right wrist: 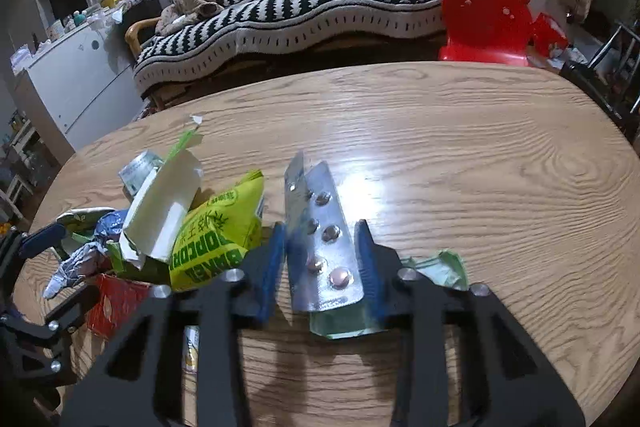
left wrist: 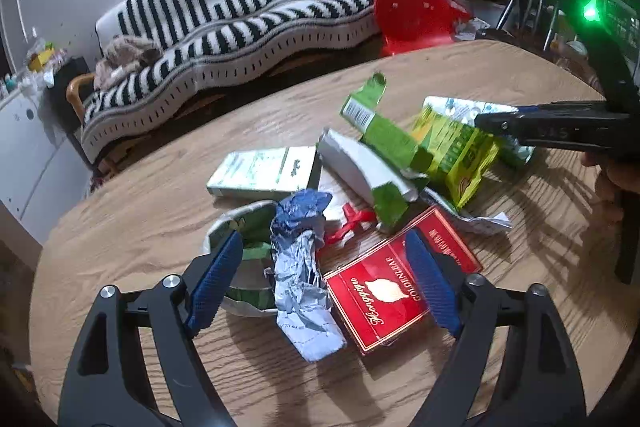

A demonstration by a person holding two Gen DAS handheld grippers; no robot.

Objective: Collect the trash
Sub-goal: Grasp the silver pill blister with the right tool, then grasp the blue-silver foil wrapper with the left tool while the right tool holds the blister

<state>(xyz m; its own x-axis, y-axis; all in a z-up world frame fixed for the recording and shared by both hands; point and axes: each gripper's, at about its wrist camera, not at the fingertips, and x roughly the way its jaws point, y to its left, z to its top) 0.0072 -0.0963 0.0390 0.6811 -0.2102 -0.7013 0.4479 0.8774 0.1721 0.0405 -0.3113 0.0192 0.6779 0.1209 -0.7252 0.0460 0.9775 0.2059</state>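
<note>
Left gripper (left wrist: 324, 279) over a heap of trash on the wooden counter (left wrist: 460, 75), fingers (left wrist: 214, 281) spread apart and released, pressing on nothing. Between the fingers lie a crumpled silver-blue foil wrapper (left wrist: 302, 291) and the near half of a red cigarette pack (left wrist: 384, 291); the right-hand finger overlaps the pack's far edge, contact not discernible. Just beyond the fingertips: a small red plastic strip (left wrist: 352, 223), a pale green box (left wrist: 264, 173), and a torn green-and-white carton (left wrist: 372, 167). Beside the left-hand finger, a torn green-lined wrapper (left wrist: 240, 223).

Right gripper (right wrist: 320, 247), fingers (right wrist: 272, 263) narrowed around a silver blister pack (right wrist: 324, 239) with pink tablets, which stands tilted between them, bent along its length; whether both fingers press on it cannot be told. Under the fingers, a pale green paper scrap (right wrist: 440, 265). To the left of the fingers, a yellow popcorn bag (right wrist: 220, 235) leaning against the carton.
</note>
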